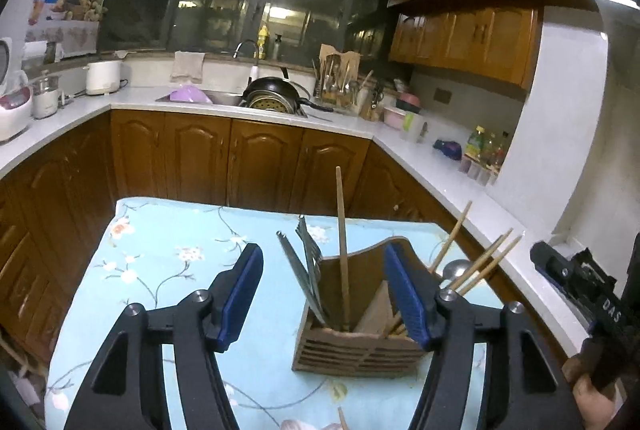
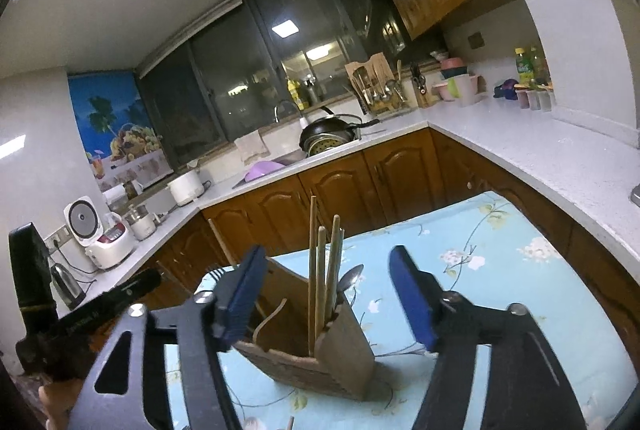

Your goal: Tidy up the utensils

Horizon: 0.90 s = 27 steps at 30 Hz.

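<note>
Left gripper (image 1: 324, 290): the jaws stand open and hold nothing; the right pad is in front of the holder's wall, and I cannot tell if it touches it.
Right gripper (image 2: 326, 296): also open and empty; the holder shows between its two blue pads, but the pads do not press on it.
Wooden holder (image 1: 352, 350): it stands upright on the table (image 1: 160, 270), near the right edge as the left wrist camera shows it, with slotted front and inner dividers.
Utensils: chopsticks (image 2: 320, 278) stand in one compartment, a spoon (image 2: 352, 278) beside them, and flat metal tools (image 1: 304, 262) lean in another compartment. One long stick (image 1: 342, 246) stands alone, almost upright.
Why so: I judge the sorting by kind is mostly done, and the open jaws suggest that both hands have let go.
Still loose: a stick end (image 1: 342, 418) shows at the near edge of the table, maybe one utensil not yet stored.
Around: the floral cloth covers the table; the counter (image 1: 440, 166) with bottles runs just beside the right edge.
In the way: the leaning chopsticks spread outward, so a gripper coming from the side can knock them.
</note>
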Each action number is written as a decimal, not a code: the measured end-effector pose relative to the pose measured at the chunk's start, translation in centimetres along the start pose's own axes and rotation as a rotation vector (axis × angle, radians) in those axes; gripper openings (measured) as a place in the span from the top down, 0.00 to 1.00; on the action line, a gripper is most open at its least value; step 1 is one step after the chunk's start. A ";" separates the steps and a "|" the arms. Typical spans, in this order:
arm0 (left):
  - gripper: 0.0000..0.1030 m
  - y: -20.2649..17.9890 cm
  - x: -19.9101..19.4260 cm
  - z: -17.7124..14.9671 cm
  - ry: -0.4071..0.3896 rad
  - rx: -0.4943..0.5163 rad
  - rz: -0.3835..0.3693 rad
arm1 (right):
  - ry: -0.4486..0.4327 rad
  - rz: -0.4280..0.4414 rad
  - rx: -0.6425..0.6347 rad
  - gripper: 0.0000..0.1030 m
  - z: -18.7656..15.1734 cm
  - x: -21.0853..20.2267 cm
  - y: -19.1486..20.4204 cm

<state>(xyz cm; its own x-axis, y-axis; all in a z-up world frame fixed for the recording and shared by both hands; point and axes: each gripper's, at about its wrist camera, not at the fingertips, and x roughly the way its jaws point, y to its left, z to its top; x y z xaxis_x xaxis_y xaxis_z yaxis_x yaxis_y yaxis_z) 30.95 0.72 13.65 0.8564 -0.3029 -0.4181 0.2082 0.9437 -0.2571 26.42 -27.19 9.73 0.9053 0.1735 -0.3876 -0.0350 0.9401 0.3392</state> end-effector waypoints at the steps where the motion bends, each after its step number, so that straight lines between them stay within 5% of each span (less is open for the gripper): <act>1: 0.39 0.1 -0.3 -0.3 0.000 -0.004 -0.002 | -0.001 0.001 0.000 0.27 -0.2 -0.3 0.0; 8: 0.20 0.8 -3.8 -5.0 -0.013 -0.022 0.064 | 0.024 -0.005 -0.002 0.16 -3.5 -2.9 -0.4; 18: 0.20 2.2 -6.7 -11.9 0.113 -0.113 0.093 | 0.131 -0.022 -0.022 0.15 -10.2 -5.4 -0.8; 27: 0.20 2.3 -10.7 -13.9 0.119 -0.111 0.118 | 0.174 -0.020 -0.036 0.15 -13.7 -7.5 0.0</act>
<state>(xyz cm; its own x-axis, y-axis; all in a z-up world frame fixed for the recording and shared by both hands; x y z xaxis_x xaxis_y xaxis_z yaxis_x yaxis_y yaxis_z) 15.72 4.24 5.42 0.8087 -0.2111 -0.5490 0.0507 0.9549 -0.2924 13.83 -24.52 0.92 0.8193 0.1996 -0.5374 -0.0352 0.9532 0.3004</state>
